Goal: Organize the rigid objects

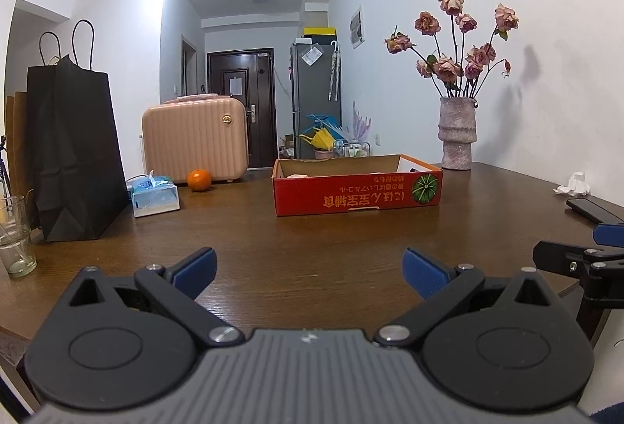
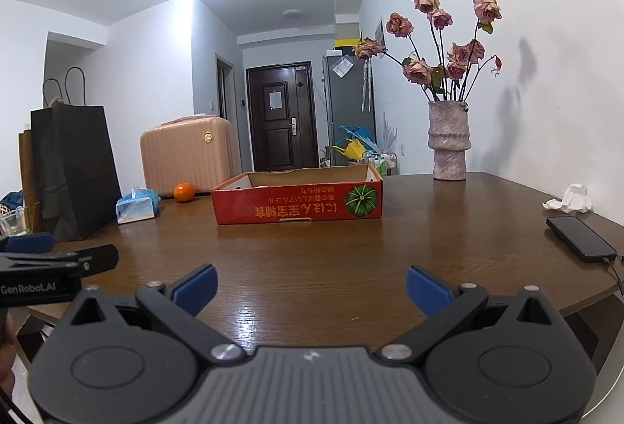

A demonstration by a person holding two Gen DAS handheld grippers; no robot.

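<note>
A red cardboard box [image 1: 357,190] [image 2: 296,204] lies open on the brown table [image 1: 312,241] [image 2: 331,260], straight ahead of both grippers. An orange [image 1: 199,180] [image 2: 183,192] sits left of it, by a blue tissue pack [image 1: 154,194] [image 2: 136,205]. A black phone [image 2: 581,239] [image 1: 592,209] lies at the right. My left gripper [image 1: 310,272] is open and empty above the table's near edge. My right gripper [image 2: 312,289] is open and empty, to the right of the left one. Each shows at the other view's edge.
A black paper bag [image 1: 72,151] [image 2: 74,166] and a glass [image 1: 15,241] stand at the left. A pink case [image 1: 195,139] [image 2: 187,155] stands behind the orange. A vase of dried roses [image 1: 457,133] [image 2: 448,143] and a crumpled tissue [image 2: 571,198] are at the right.
</note>
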